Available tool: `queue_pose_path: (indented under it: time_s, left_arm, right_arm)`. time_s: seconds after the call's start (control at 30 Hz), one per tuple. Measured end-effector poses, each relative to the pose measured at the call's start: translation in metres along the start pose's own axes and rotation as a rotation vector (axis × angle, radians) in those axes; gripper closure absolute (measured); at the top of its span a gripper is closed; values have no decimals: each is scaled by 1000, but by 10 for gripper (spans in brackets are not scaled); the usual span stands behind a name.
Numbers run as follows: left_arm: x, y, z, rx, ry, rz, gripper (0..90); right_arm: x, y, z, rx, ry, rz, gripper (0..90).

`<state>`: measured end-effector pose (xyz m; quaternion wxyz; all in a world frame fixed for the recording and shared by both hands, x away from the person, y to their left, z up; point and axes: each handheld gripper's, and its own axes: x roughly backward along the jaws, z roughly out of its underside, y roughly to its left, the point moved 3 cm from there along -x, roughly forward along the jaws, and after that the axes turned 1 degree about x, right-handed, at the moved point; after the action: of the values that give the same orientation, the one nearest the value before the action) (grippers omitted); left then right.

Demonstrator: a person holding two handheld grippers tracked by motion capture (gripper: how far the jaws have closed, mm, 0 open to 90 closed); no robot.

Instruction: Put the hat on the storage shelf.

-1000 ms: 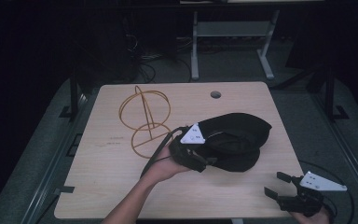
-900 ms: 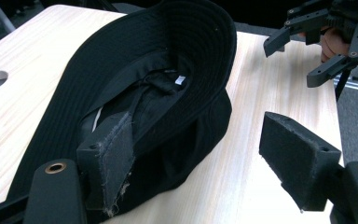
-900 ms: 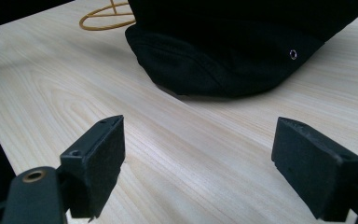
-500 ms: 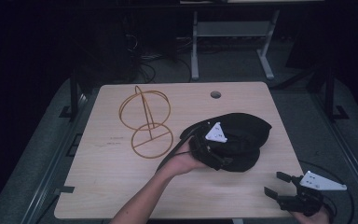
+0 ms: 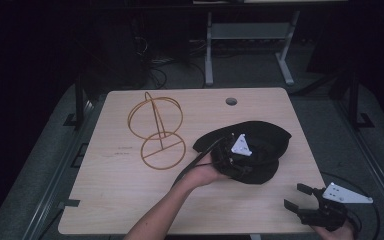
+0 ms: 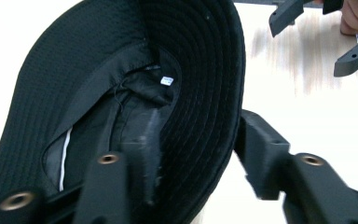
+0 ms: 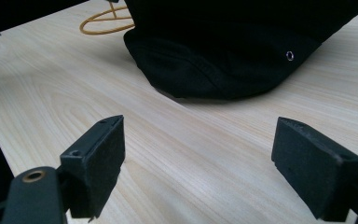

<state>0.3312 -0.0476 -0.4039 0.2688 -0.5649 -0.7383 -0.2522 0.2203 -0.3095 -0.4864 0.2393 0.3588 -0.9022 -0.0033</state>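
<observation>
**Hat brim taken between the left jaws**

While the black hat lies upside down on the right half of the wooden table, its brim is straddled by the left gripper, one jaw seen inside the crown and the other outside the rim. The jaws have just been closing, yet a gap is left beside the outer pad, so the brim is not yet pinched. The right gripper is held near the table's front right corner, jaws spread wide on nothing. A gold wire stand is placed left of the hat.
</observation>
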Motion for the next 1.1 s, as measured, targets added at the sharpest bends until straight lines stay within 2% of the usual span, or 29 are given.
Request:
queue_pose_path:
  time_s: [0.1,0.23,0.3,0.5,0.57,0.77,0.8,0.9,1.0,1.03,1.1]
  left_arm:
    - [1,-1,2,-2,-9,-3,628]
    - [4,-2,5,2,-49,-20,684]
    - [8,-4,9,-2,-80,-29,752]
    - [15,-5,17,22,-131,-16,836]
    - [20,-6,22,57,-178,-2,845]
    - [27,-8,29,102,-230,30,853]
    - [30,-8,31,140,-271,48,854]
    - [33,-8,34,160,-288,61,854]
    - [35,-8,36,174,-302,68,855]
    - [37,-7,37,183,-319,75,855]
    - [39,-7,37,194,-324,76,856]
  right_arm:
    - [0,0,0,-4,-2,-1,169]
    - [-1,0,0,-6,1,-2,169]
    - [-3,0,0,-10,1,-3,169]
    - [-8,0,-4,-27,-12,8,169]
    - [-11,0,-5,-38,-11,17,169]
    - [-18,1,-9,-73,-34,19,169]
    - [-22,1,-12,-86,-47,17,169]
    - [-28,1,-15,-115,-57,25,169]
    - [-33,1,-16,-130,-49,32,170]
    - [-37,2,-16,-150,-37,32,170]
    - [-41,4,-17,-165,-35,32,172]
